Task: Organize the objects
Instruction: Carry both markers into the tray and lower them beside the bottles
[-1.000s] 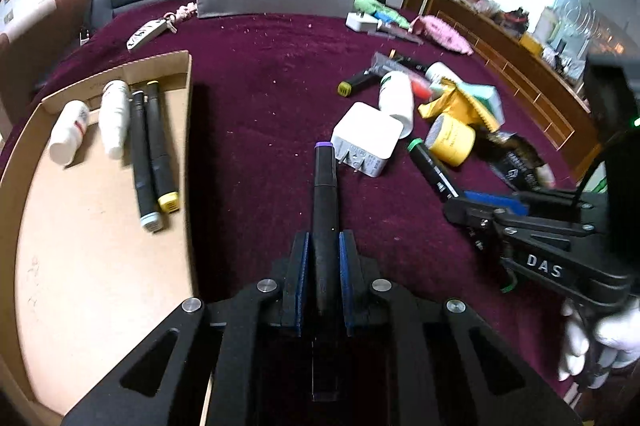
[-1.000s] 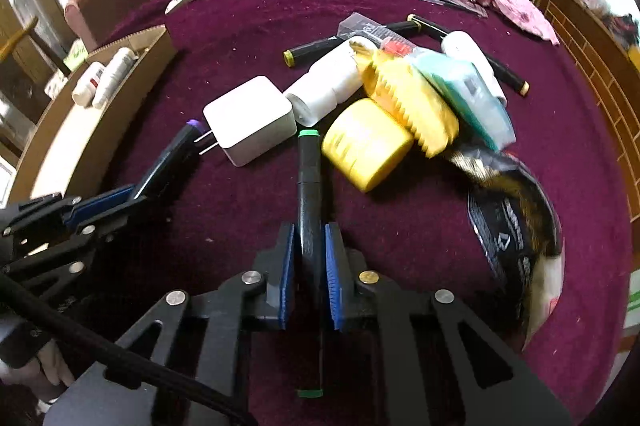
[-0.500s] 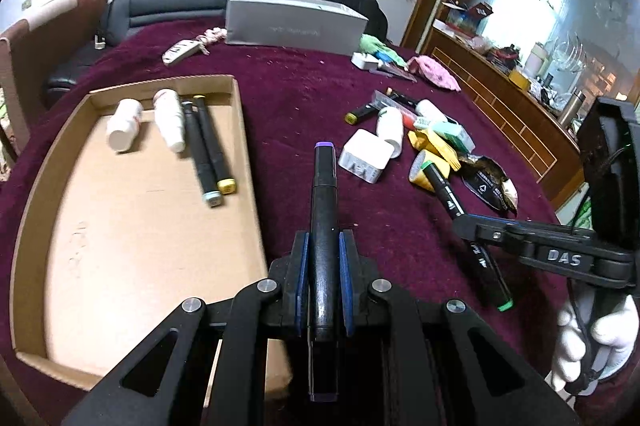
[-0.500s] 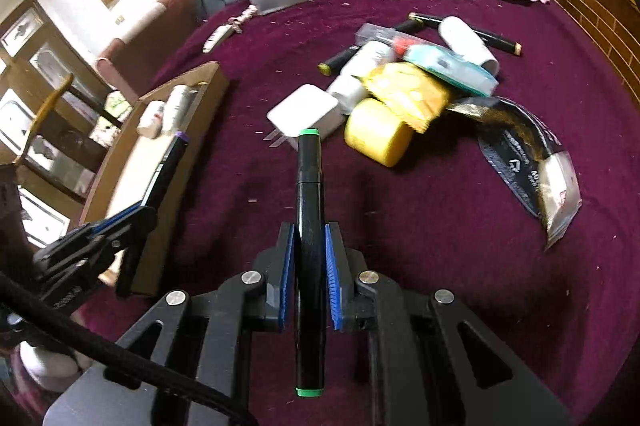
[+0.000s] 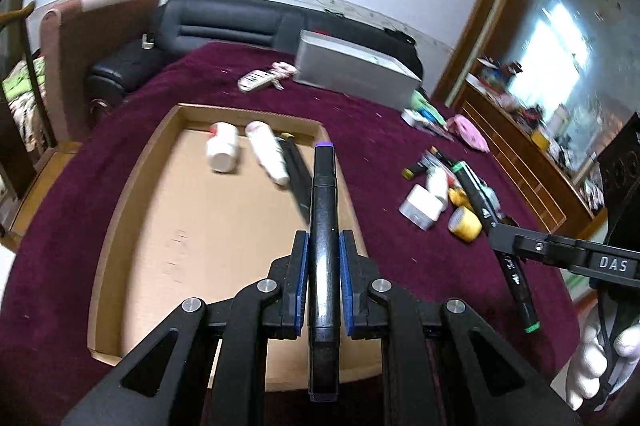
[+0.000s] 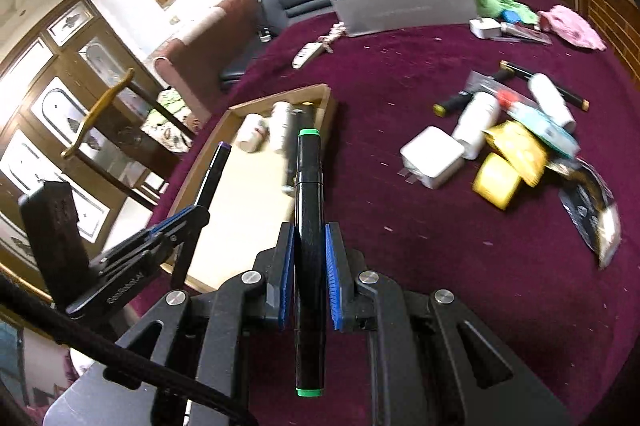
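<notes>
Both grippers have lifted off the table and swung toward the tray, left gripper jaws clamped on the purple marker at frame centre, right gripper jaws on the green marker, so both go in next.

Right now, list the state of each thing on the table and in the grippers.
left gripper: shut on purple-capped marker, off the table.
right gripper: shut on green-capped marker, off the table.
cardboard tray: holds two white bottles and two black markers, lying flat.
white charger: lying on the cloth.
yellow tape roll: on its side.
</notes>
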`<action>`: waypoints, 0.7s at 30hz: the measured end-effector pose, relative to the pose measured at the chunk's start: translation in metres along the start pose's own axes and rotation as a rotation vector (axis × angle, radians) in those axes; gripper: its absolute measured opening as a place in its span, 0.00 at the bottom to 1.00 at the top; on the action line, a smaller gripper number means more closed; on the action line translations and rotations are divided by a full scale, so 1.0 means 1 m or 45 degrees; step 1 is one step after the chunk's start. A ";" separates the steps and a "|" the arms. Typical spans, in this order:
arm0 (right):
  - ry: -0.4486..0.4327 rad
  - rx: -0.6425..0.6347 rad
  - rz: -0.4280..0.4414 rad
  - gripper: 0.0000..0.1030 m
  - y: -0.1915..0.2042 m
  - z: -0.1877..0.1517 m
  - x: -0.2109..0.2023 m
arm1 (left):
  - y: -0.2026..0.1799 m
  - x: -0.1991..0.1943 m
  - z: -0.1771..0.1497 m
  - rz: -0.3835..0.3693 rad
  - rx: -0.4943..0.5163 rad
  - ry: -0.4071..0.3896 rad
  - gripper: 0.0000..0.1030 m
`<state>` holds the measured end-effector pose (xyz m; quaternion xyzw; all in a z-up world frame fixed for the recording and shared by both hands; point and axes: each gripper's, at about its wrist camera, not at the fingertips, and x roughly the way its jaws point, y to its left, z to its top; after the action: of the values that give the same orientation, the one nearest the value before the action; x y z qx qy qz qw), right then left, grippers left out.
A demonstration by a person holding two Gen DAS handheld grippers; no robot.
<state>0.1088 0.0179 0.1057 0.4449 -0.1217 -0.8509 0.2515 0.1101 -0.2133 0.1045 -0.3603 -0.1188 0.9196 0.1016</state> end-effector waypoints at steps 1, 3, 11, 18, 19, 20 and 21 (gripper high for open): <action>0.002 -0.003 0.013 0.12 0.005 0.003 0.002 | 0.007 -0.002 0.003 0.008 -0.014 -0.009 0.11; 0.003 -0.015 0.030 0.13 0.017 0.012 0.008 | 0.023 -0.005 0.010 0.025 -0.040 -0.027 0.11; 0.062 -0.023 0.098 0.13 0.051 0.039 0.047 | 0.063 0.004 0.038 0.112 -0.052 -0.037 0.11; 0.170 0.029 0.111 0.13 0.068 0.062 0.112 | 0.082 0.042 0.066 0.174 -0.023 0.018 0.11; 0.183 0.042 0.111 0.13 0.069 0.065 0.121 | 0.084 0.047 0.068 0.182 -0.017 0.029 0.11; 0.196 0.054 0.112 0.13 0.069 0.066 0.128 | 0.086 0.053 0.071 0.192 -0.009 0.043 0.11; 0.212 0.069 0.111 0.13 0.069 0.069 0.138 | 0.088 0.060 0.072 0.197 -0.001 0.059 0.11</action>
<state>0.0087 -0.1155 0.0791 0.5150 -0.1426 -0.7956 0.2854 0.0086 -0.2911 0.0923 -0.3898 -0.0886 0.9161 0.0328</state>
